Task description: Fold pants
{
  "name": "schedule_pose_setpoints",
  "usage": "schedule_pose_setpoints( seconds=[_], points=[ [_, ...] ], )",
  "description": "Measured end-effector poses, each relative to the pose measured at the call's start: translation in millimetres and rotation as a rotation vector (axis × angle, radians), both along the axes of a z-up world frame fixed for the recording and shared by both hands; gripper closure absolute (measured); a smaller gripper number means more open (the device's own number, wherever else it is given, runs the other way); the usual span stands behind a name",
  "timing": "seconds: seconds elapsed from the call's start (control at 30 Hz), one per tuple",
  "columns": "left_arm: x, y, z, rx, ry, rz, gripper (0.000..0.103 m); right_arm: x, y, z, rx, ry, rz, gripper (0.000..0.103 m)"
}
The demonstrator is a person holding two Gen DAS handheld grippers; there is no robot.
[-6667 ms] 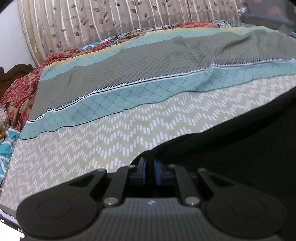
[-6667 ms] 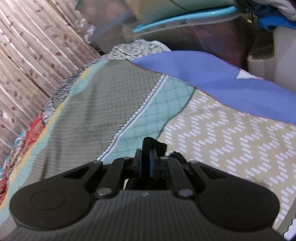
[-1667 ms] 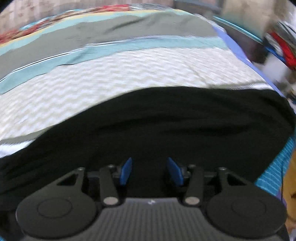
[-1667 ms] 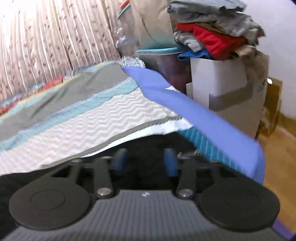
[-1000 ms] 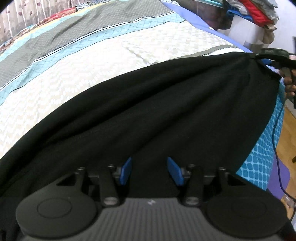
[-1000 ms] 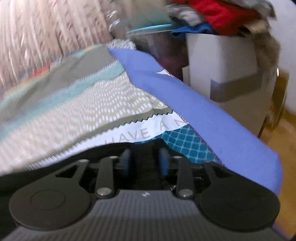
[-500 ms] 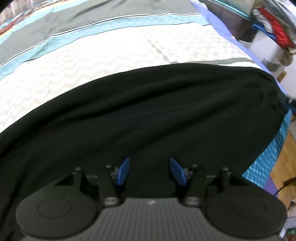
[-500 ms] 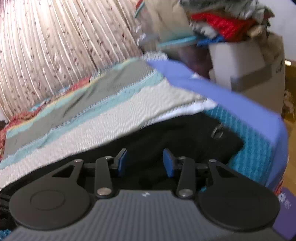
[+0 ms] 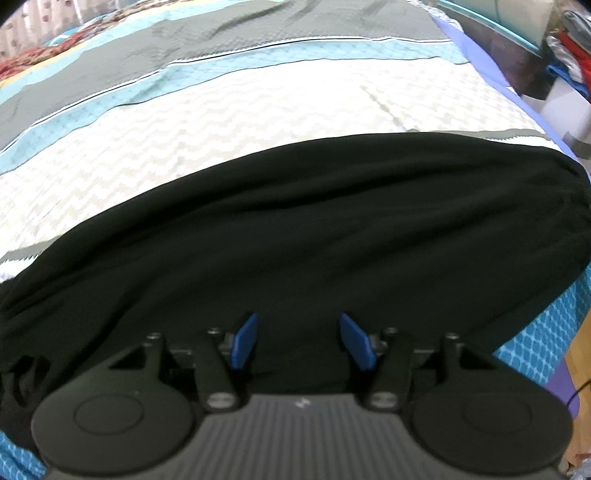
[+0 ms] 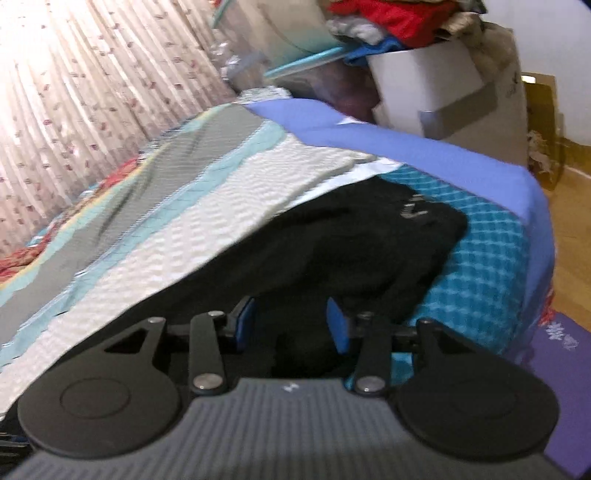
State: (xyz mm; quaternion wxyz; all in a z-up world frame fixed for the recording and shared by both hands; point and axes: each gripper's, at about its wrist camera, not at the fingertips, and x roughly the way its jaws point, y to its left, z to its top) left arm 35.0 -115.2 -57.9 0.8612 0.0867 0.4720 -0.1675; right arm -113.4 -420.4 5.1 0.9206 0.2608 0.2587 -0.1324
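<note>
Left gripper (image 9: 301,341) jaws opening over pants (image 9: 295,229), near edge hidden.

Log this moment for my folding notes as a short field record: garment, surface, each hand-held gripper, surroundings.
garment: black pants, spread along the near edge of the bed
surface: patterned bedspread
left hand-held gripper: jaws opening, pads clear of the cloth, pants below
right hand-held gripper: open, nothing pinched, over the pants
surroundings: curtain; clothes pile on a white box
</note>
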Motion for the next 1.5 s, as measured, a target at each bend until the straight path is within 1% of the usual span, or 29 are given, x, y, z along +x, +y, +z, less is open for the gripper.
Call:
schedule_pose_setpoints(
  seconds=[0.1, 0.33, 0.5, 0.63, 0.7, 0.83, 0.97, 1.0, 1.03, 1.13, 1.17, 1.2, 1.23, 1.27, 1.3, 1.33, 1.37, 1.47, 1.5],
  points=[
    [-2, 8, 1, -0.010, 0.004, 0.024, 0.051, 7, 22, 3, -0.002, 0.004, 0.072, 0.056],
    [-6, 21, 3, -0.018, -0.007, 0.076, 0.050, 22, 71, -2, 0.030, 0.039, 0.236, 0.056],
    [-12, 36, 5, -0.030, -0.023, 0.109, 0.049, 31, 104, 4, 0.027, 0.040, 0.352, 0.056],
    [-24, 64, 13, -0.067, -0.045, 0.145, 0.049, 41, 130, 12, 0.010, 0.035, 0.449, 0.056],
    [-28, 88, 20, -0.092, -0.075, 0.194, 0.047, 45, 143, 16, -0.004, 0.033, 0.505, 0.056],
    [-34, 149, 24, -0.156, -0.091, 0.339, 0.047, 54, 184, 24, -0.078, 0.024, 0.675, 0.056],
    [-44, 196, 20, -0.194, -0.086, 0.464, 0.047, 64, 239, 21, -0.203, 0.037, 0.875, 0.055],
    [-39, 195, 20, -0.212, -0.083, 0.477, 0.047, 66, 252, 20, -0.236, 0.040, 0.916, 0.054],
    [-43, 209, 19, -0.223, -0.083, 0.489, 0.047, 68, 265, 19, -0.263, 0.041, 0.955, 0.054],
    [-38, 222, 19, -0.229, -0.084, 0.501, 0.047, 80, 298, 13, -0.319, 0.053, 1.061, 0.054],
    [-38, 221, 18, -0.234, -0.079, 0.501, 0.047, 83, 306, 9, -0.344, 0.062, 1.085, 0.054],
    [-43, 230, 16, -0.235, -0.075, 0.500, 0.047, 87, 316, 5, -0.374, 0.071, 1.099, 0.054],
    [-46, 230, 11, -0.233, -0.075, 0.498, 0.047, 94, 324, 0, -0.419, 0.089, 1.111, 0.054],
    [-48, 232, 10, -0.231, -0.075, 0.497, 0.047, 97, 331, -6, -0.461, 0.114, 1.118, 0.056],
    [-45, 234, 5, -0.229, -0.072, 0.496, 0.047, 100, 338, -12, -0.494, 0.150, 1.123, 0.065],
    [-40, 236, 0, -0.230, -0.068, 0.497, 0.047, 104, 342, -17, -0.511, 0.183, 1.129, 0.081],
    [-32, 234, -2, -0.233, -0.062, 0.498, 0.047, 106, 339, -18, -0.504, 0.198, 1.123, 0.094],
    [-30, 241, -6, -0.250, -0.047, 0.513, 0.047, 92, 325, 7, -0.396, 0.173, 1.138, 0.095],
    [-29, 245, -8, -0.259, -0.043, 0.517, 0.047, 84, 324, 13, -0.381, 0.166, 1.155, 0.095]
  ],
)
